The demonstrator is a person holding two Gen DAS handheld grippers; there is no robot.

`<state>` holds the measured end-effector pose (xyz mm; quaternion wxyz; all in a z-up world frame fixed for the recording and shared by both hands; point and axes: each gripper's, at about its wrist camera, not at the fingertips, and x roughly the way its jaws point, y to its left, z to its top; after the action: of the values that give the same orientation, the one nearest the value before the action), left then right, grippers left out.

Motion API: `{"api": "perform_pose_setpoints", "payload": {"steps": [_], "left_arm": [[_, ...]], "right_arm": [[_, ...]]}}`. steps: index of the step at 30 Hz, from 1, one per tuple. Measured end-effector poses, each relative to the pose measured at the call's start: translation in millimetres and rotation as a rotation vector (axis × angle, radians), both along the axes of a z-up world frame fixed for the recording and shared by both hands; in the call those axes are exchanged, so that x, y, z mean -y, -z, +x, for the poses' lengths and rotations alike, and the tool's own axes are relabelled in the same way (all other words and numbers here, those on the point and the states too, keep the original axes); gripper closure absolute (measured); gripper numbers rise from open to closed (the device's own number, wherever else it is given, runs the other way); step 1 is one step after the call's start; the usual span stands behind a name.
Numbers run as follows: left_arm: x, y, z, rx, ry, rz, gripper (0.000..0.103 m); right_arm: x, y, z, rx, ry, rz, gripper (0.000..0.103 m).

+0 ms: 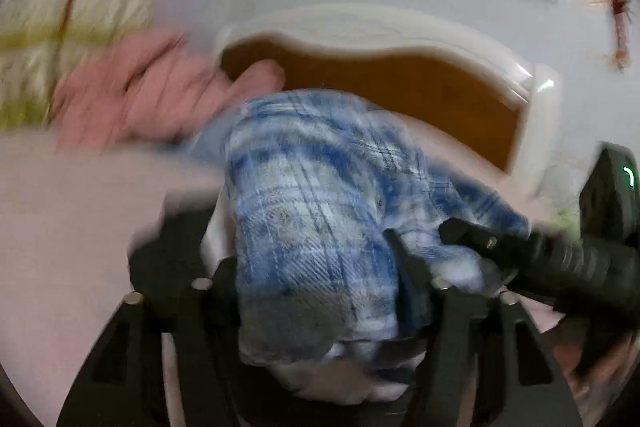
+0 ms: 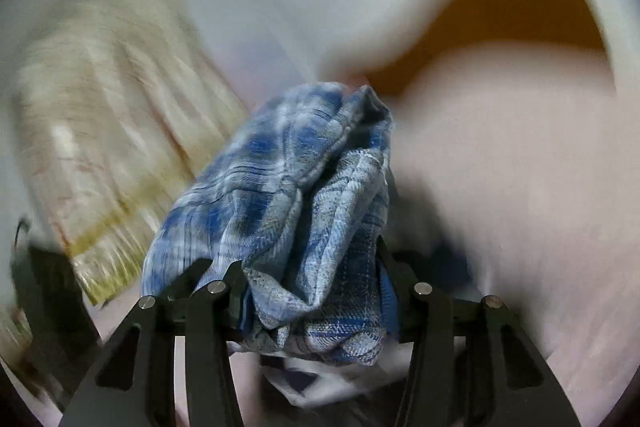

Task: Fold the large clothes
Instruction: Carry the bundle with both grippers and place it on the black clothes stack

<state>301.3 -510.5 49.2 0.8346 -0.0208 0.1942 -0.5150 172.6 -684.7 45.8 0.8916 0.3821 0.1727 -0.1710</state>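
A blue and white plaid garment (image 1: 316, 195) hangs bunched between the fingers of my left gripper (image 1: 316, 267), which is shut on it. In the right wrist view the same plaid garment (image 2: 304, 203) is bunched between the fingers of my right gripper (image 2: 308, 279), which is shut on it. The right gripper also shows in the left wrist view (image 1: 472, 235), close beside the left one, pinching the cloth. Both views are blurred by motion. The cloth's lower part is hidden behind the gripper frames.
A pale pink bed sheet (image 1: 72, 211) lies below. A pink crumpled cloth (image 1: 136, 95) lies at the left. A brown headboard with white trim (image 1: 400, 83) stands behind. A cream patterned curtain (image 2: 104, 131) hangs at the left. The wall is white.
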Motion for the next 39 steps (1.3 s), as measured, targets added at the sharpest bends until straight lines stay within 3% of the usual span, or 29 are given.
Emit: {"api": "perform_pose_setpoints", "payload": {"steps": [2,4,7,9,10,11,12,15,18,21,23,24,26,28,31,34,35,37,39], "left_arm": [[-5,2,15,-0.074,0.042,-0.015,0.04],[-11,-19,15,-0.057,0.049,0.003,0.04],[-14,-15,8,-0.004,-0.016,0.033,0.039],[-15,-15,9,-0.035,-0.012,0.015,0.034],[-17,-18,8,-0.038,-0.018,0.007,0.025],[-20,-20,7,-0.031,-0.035,-0.003,0.017],[-21,-20,8,-0.021,-0.044,-0.017,0.016],[-42,-27,3,-0.005,-0.07,-0.049,0.013],[-64,-48,-16,0.123,-0.144,-0.045,0.005],[-100,-71,-47,0.273,-0.226,-0.065,0.0],[-135,-78,-68,0.316,-0.273,-0.105,0.0],[-149,-81,-75,0.342,-0.285,-0.108,0.0],[-179,-84,-87,0.384,-0.353,-0.098,0.0],[-203,-86,-85,0.358,-0.383,-0.091,0.0],[-234,-80,-87,0.338,-0.395,-0.072,0.0],[-256,-60,-102,0.436,-0.473,-0.01,0.0],[-266,-51,-106,0.456,-0.487,-0.024,0.0],[-278,-35,-107,0.433,-0.44,-0.029,0.0],[-272,-15,-102,0.452,-0.442,0.026,0.0]], "right_arm": [[9,9,-1,0.056,-0.048,0.063,0.047],[-4,-3,-3,0.06,-0.05,-0.019,0.047],[-24,-10,1,0.001,-0.013,-0.131,0.046],[-31,-14,-2,-0.018,0.021,-0.184,0.043],[-36,-17,-6,-0.019,0.041,-0.224,0.042],[-36,-20,-6,-0.023,0.063,-0.245,0.034],[-40,-23,-10,-0.035,0.108,-0.274,0.022],[-46,-36,-24,-0.07,0.172,-0.364,0.013],[-72,-58,-45,-0.06,0.252,-0.498,0.013],[-96,-82,-66,-0.069,0.259,-0.585,0.013],[-115,-93,-85,-0.042,0.289,-0.599,0.01],[-126,-95,-97,-0.023,0.306,-0.588,0.003],[-150,-97,-117,0.041,0.281,-0.6,0.0],[-180,-97,-137,0.085,0.246,-0.675,0.0],[-216,-89,-153,0.068,0.274,-0.753,0.0],[-233,-75,-151,0.048,0.216,-0.732,0.0],[-238,-67,-150,0.035,0.207,-0.743,0.0],[-249,-53,-146,0.022,0.209,-0.788,0.0],[-257,-32,-143,0.036,0.23,-0.825,0.0]]}}
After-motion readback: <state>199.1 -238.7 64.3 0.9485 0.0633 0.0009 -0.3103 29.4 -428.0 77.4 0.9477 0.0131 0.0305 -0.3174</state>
